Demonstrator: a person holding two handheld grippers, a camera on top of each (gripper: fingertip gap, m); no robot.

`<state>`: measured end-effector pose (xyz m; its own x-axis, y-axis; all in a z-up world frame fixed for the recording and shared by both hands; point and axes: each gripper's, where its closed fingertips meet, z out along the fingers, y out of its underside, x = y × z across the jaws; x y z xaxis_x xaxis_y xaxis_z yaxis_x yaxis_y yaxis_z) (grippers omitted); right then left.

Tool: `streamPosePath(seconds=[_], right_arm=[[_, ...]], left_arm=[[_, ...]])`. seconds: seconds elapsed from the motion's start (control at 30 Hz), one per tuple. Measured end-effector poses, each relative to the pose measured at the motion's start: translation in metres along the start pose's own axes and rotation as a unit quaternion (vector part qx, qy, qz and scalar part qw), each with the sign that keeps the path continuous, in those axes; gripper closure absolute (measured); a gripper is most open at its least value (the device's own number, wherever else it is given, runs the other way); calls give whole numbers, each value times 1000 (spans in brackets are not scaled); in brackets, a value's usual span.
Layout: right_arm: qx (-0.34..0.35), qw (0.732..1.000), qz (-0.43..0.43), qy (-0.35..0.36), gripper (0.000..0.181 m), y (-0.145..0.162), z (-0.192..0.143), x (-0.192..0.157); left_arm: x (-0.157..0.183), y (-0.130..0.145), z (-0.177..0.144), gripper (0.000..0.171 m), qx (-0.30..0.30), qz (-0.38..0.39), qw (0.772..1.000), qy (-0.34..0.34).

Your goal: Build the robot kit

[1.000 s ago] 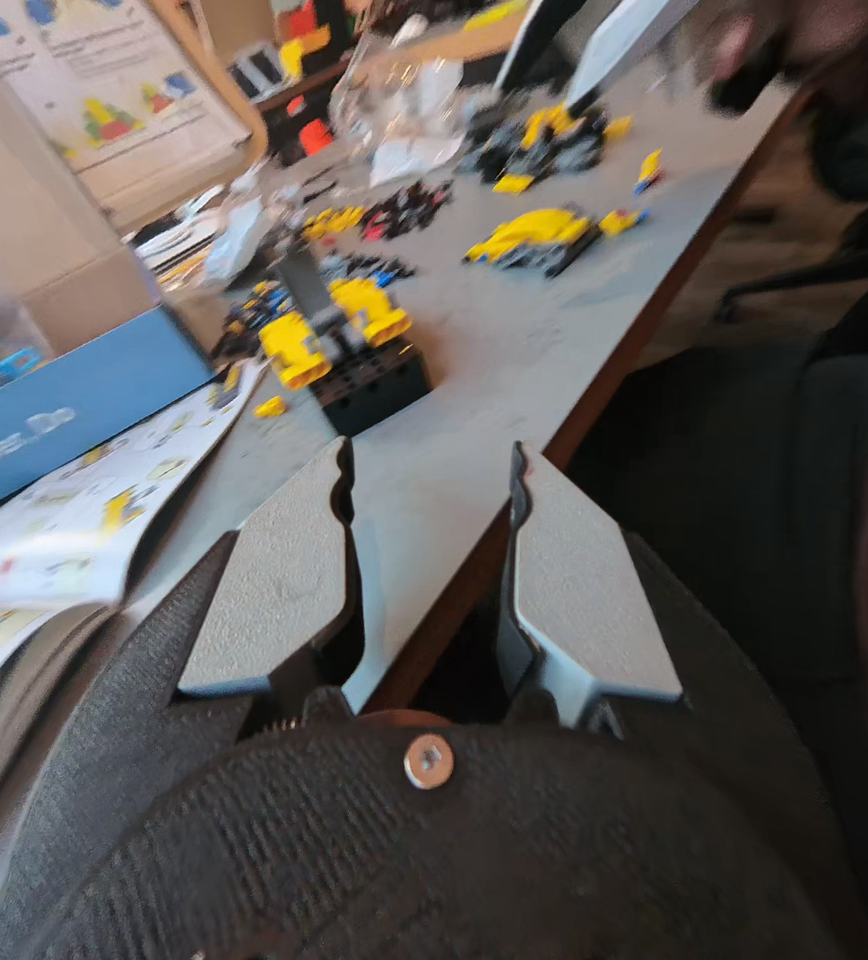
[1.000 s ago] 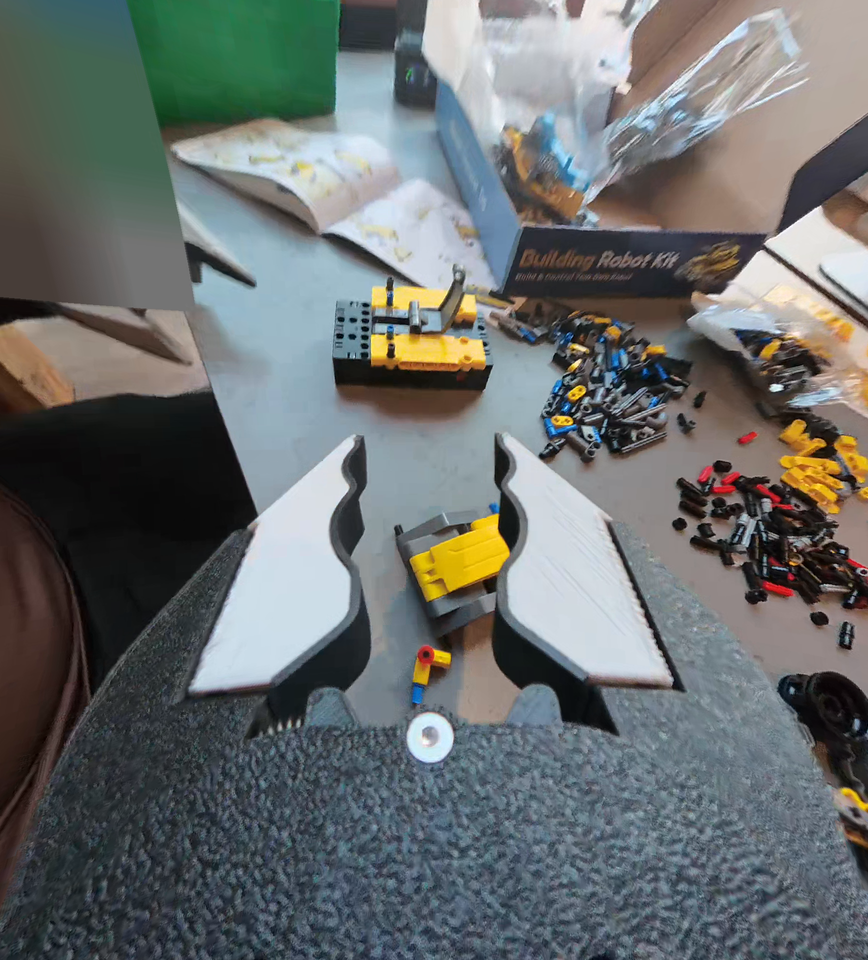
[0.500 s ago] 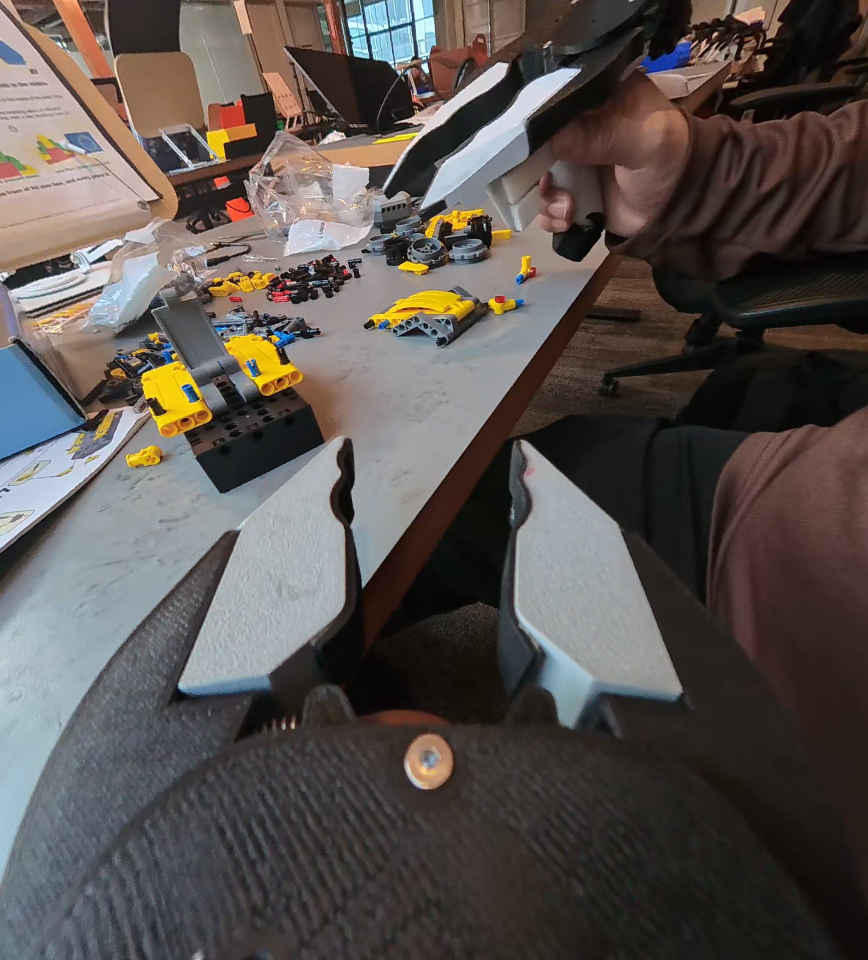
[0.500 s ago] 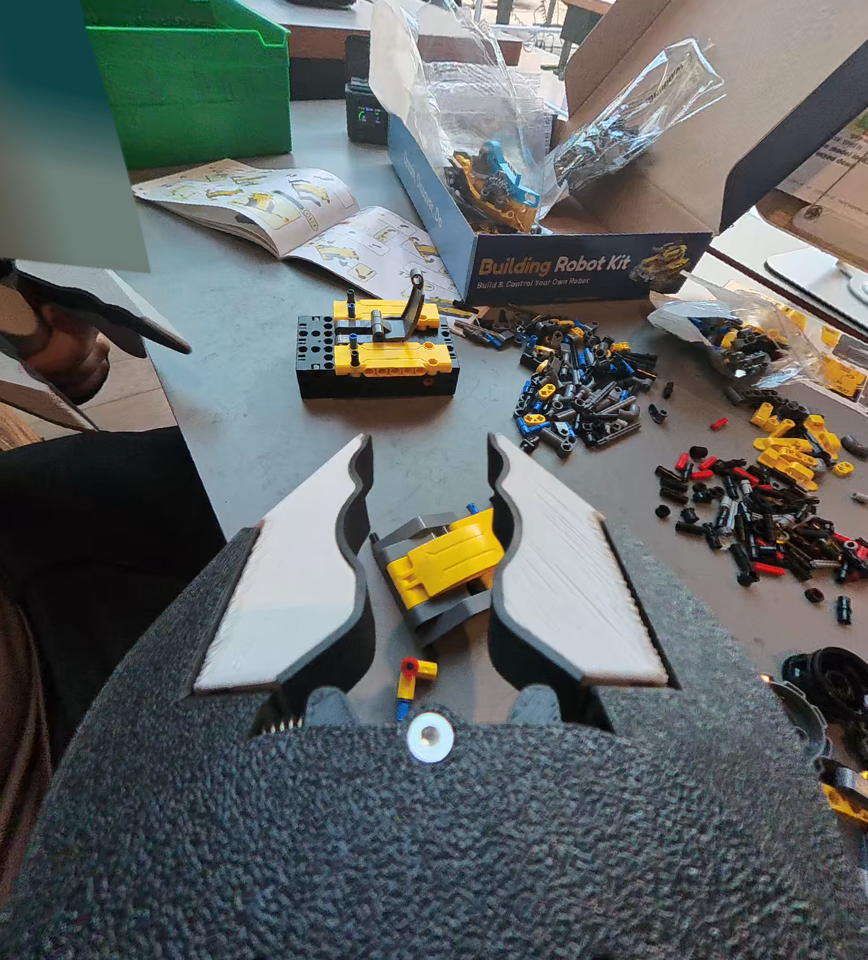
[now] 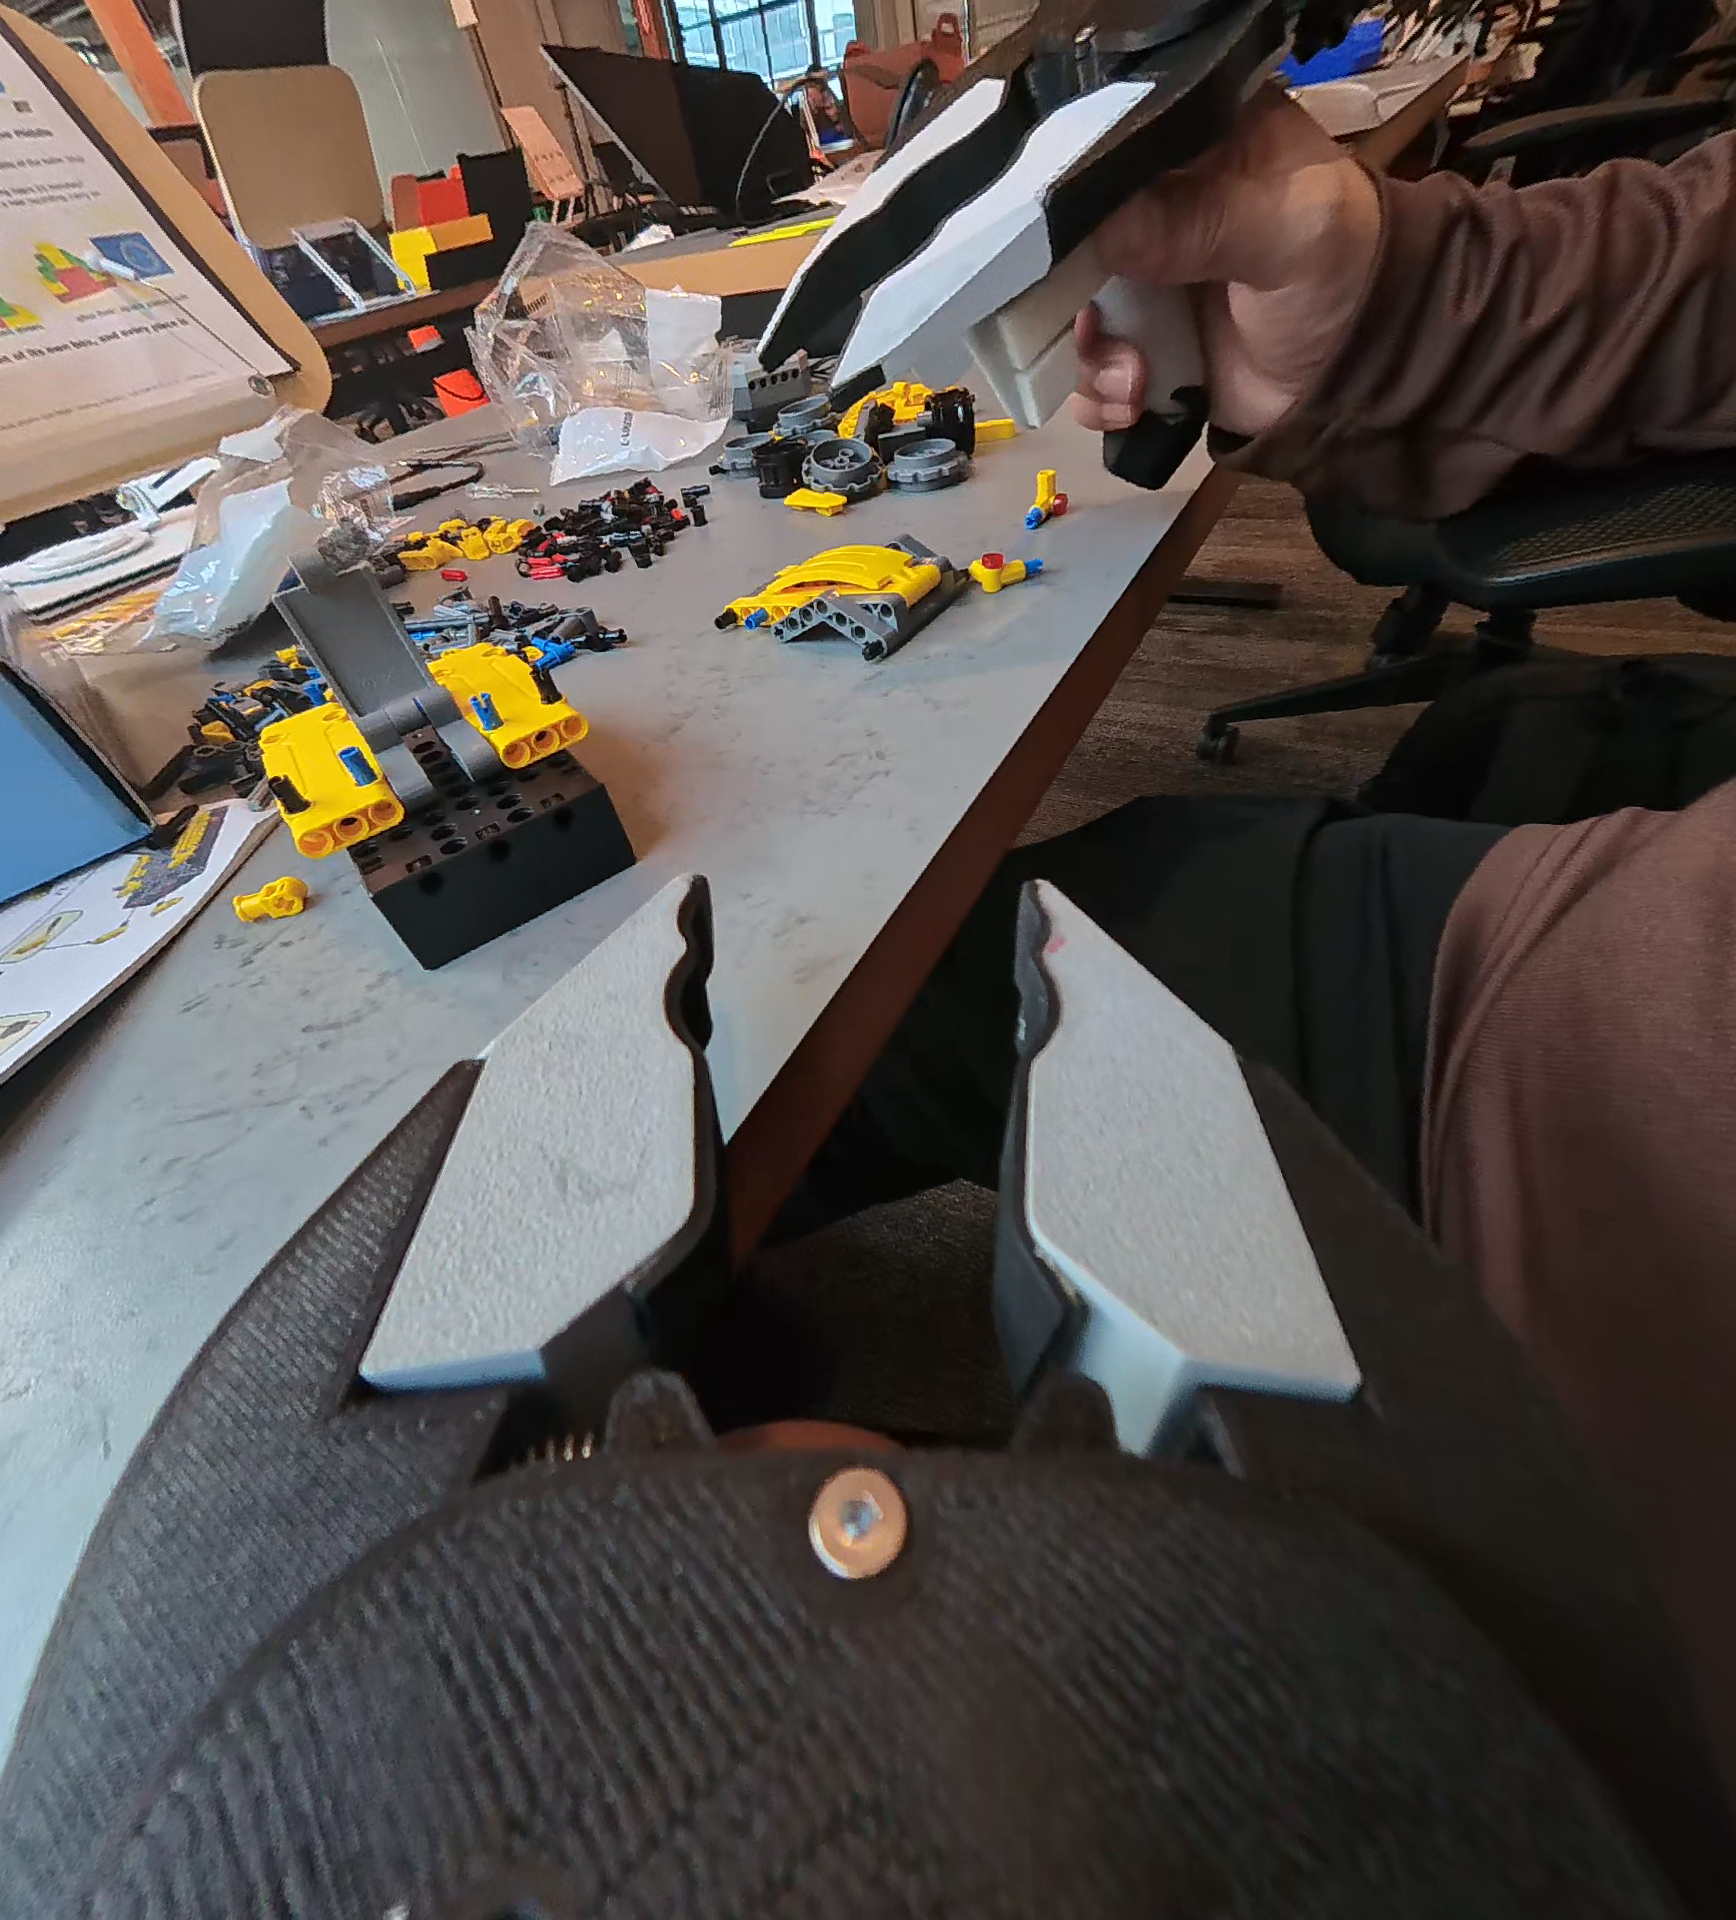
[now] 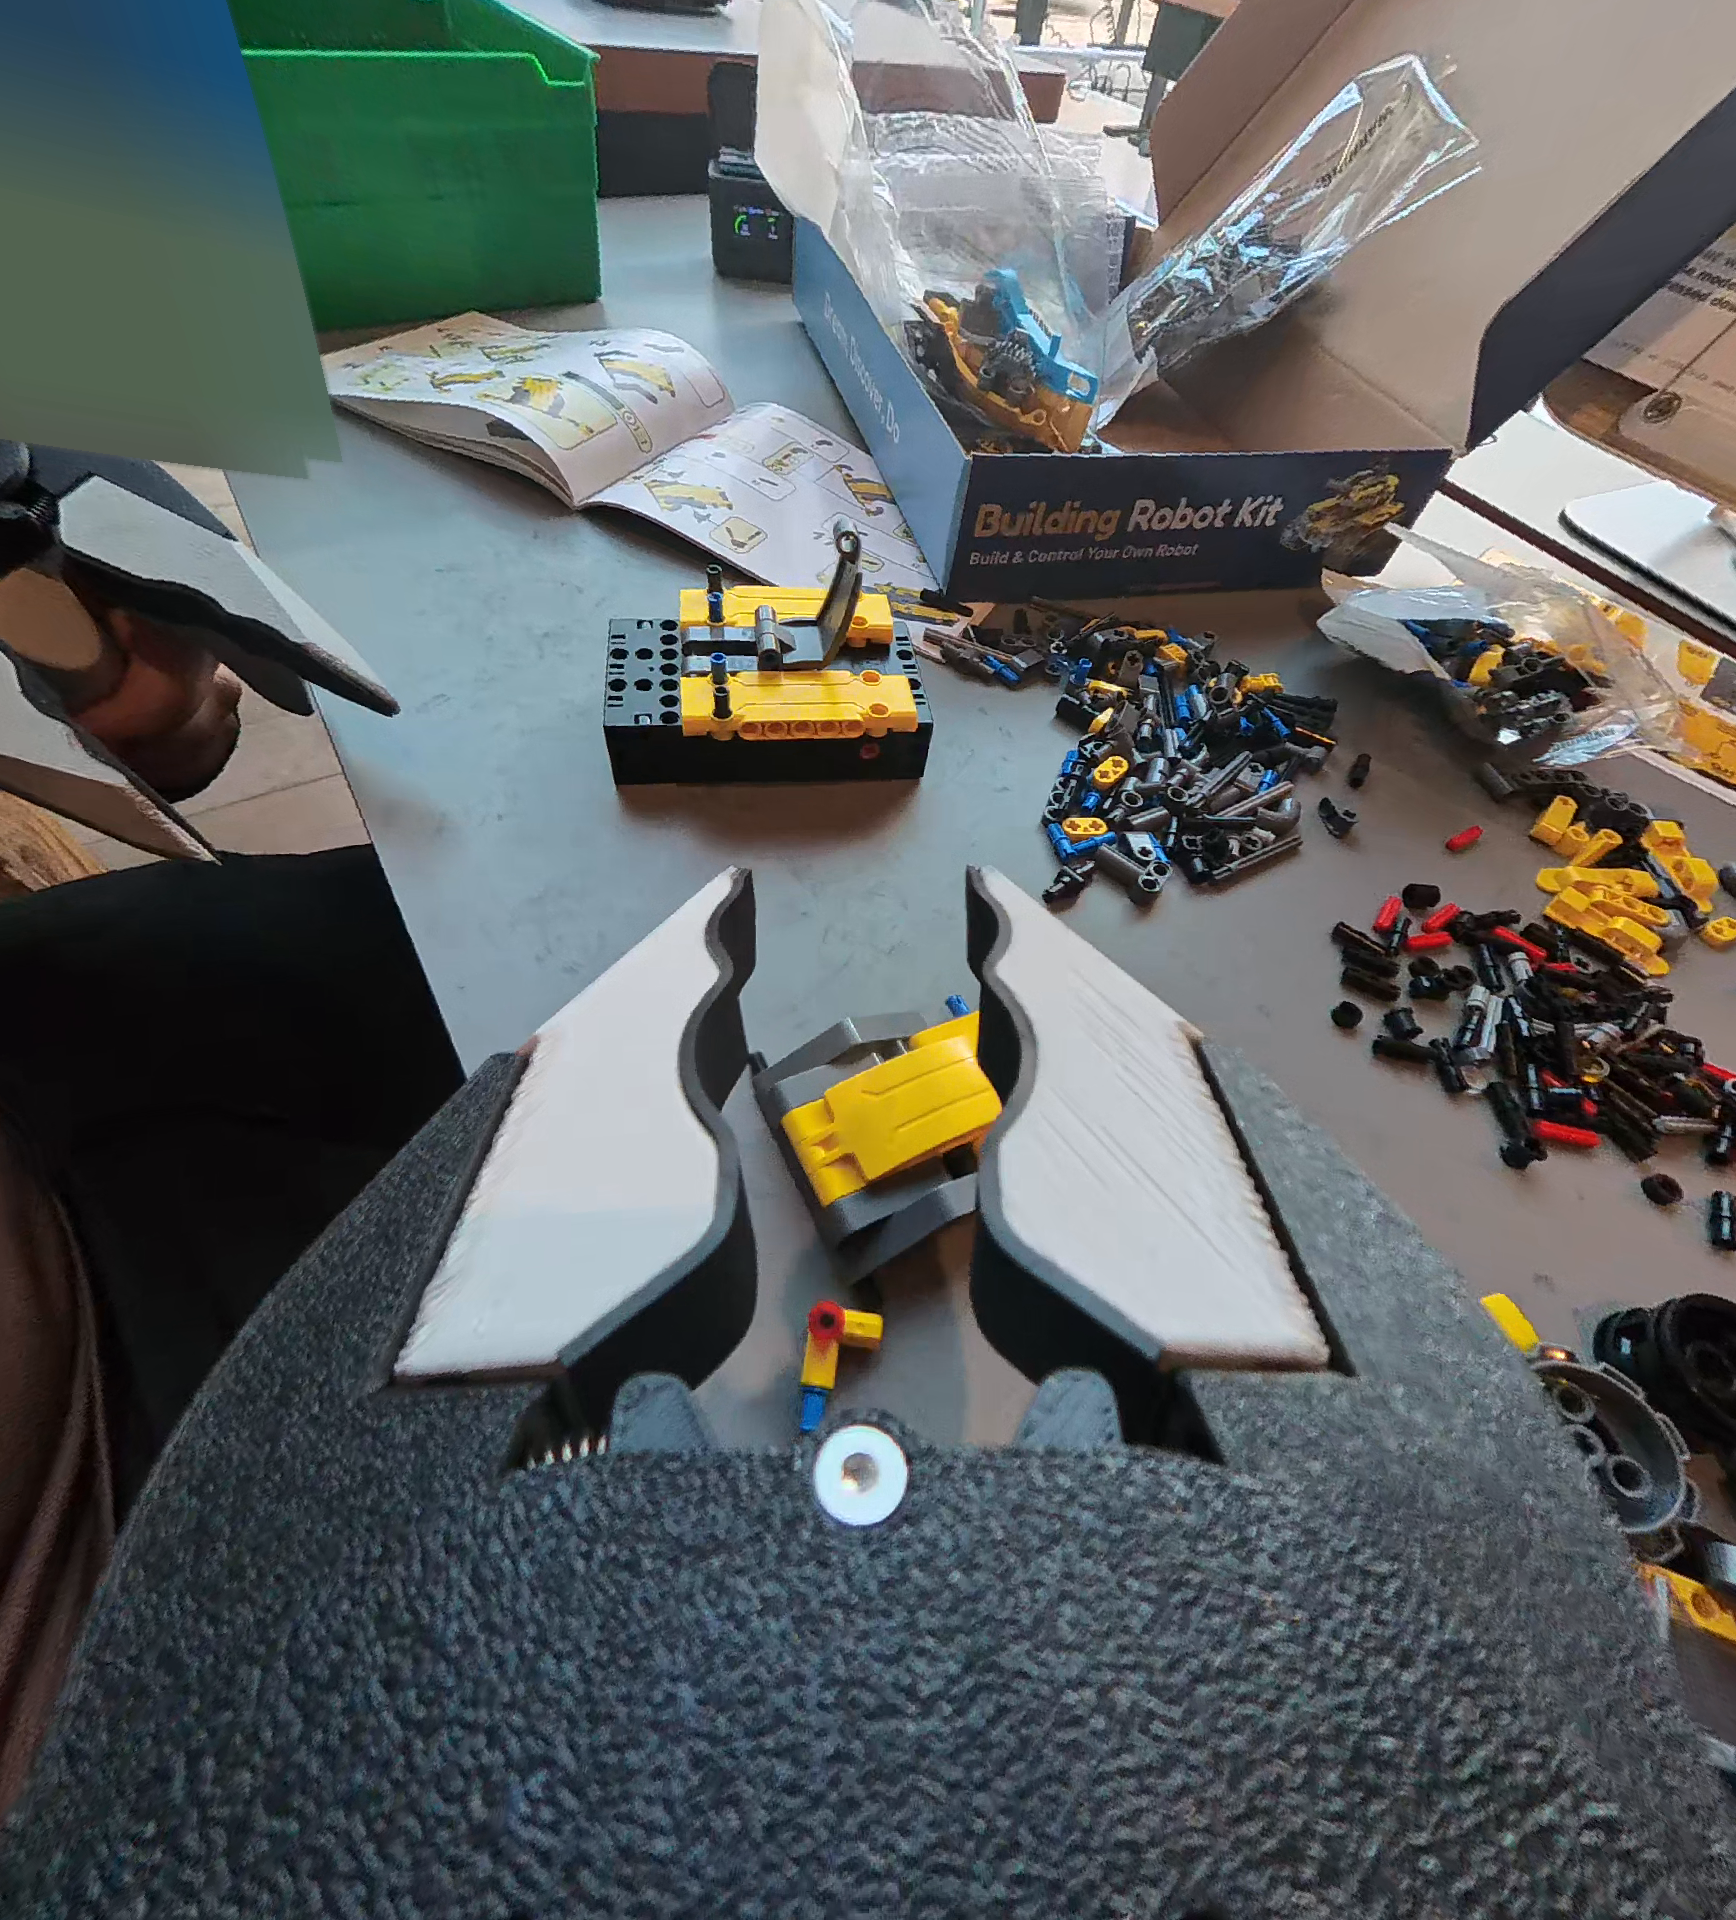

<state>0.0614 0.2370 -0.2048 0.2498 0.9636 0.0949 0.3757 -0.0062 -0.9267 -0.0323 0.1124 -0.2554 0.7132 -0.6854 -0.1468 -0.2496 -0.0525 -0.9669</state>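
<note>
The left gripper hangs at the table edge with its jaws wide and nothing between them; one finger lies over the grey top, the other over a dark lap. Nearest to it on the table stands one black block carrying two yellow beams and one grey lever that tilts up. One small yellow connector lies just beside the block, near an open booklet and a blue box.

The right gripper hovers over the table with its jaws parted and holds nothing. Between its fingers, lying on the table below, is one yellow-and-grey assembly. One small piece of red, yellow and blue lies just behind it, closer to the camera. Ahead stands the black block. To the right lie three loose heaps: one of blue, grey and black pins, one of black and red pins, one of yellow pieces. Black wheels sit at the right edge. Beyond are the box with clear bags in it, the booklet, one more bag of parts on the table, and a green bin.

In the left wrist view the right gripper is held above the far parts by a hand.
</note>
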Motion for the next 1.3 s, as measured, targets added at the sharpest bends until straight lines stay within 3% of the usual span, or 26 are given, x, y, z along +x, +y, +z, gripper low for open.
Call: streamPosePath(seconds=[1.3], right_arm=[[10, 1000, -15, -11, 144, -3, 7, -8]], left_arm=[[8, -1, 4, 116, 2, 1, 1000, 18]])
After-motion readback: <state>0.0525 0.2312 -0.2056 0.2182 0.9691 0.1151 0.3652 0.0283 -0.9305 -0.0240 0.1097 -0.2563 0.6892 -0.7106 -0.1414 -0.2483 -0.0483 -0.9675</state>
